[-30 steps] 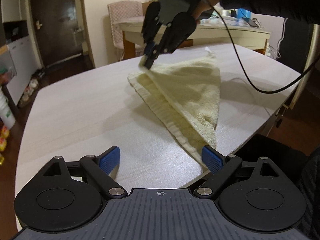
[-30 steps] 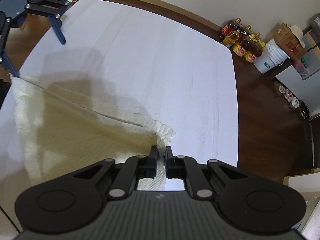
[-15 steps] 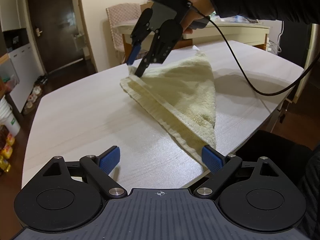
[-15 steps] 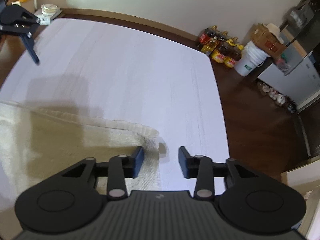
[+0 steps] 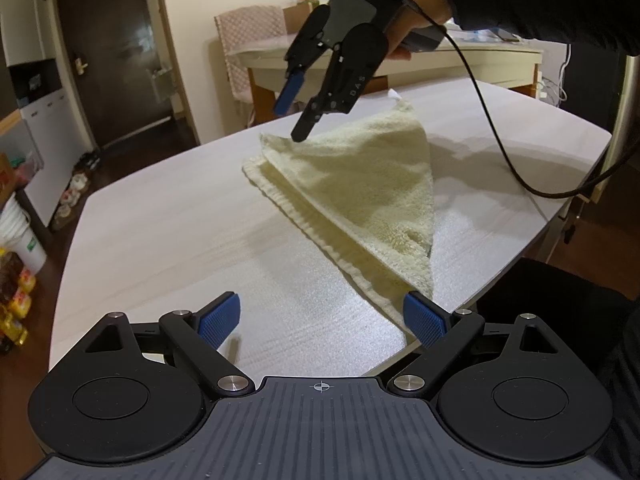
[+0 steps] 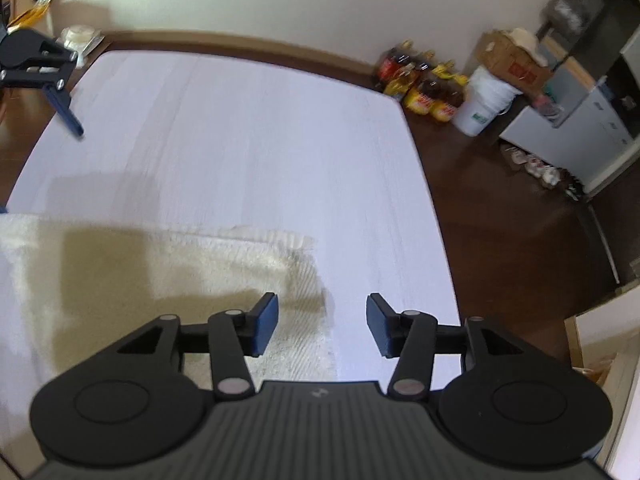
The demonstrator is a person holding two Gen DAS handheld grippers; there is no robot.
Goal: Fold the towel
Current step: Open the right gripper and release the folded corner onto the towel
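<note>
A: Judging by how the towel point(image 5: 360, 184) lies, one fold is taken to be finished, and a release is in hand: the right gripper point(image 5: 294, 114) is held just above the towel's far corner, its jaws have just been opening, and nothing is seen between them.

B: And the left gripper point(image 5: 324, 318)?

A: It is kept wide apart and empty, near the table's point(image 5: 168, 232) near edge, with the towel's near tip just beside one pad.

B: What is called for next?

A: Probably a fresh grasp on a corner, so that a second fold can be made.

B: How is the towel seen?

A: As a cream, two-layered triangle, flat, with a ribbed hem along its left side, towards the table's right edge.
</note>
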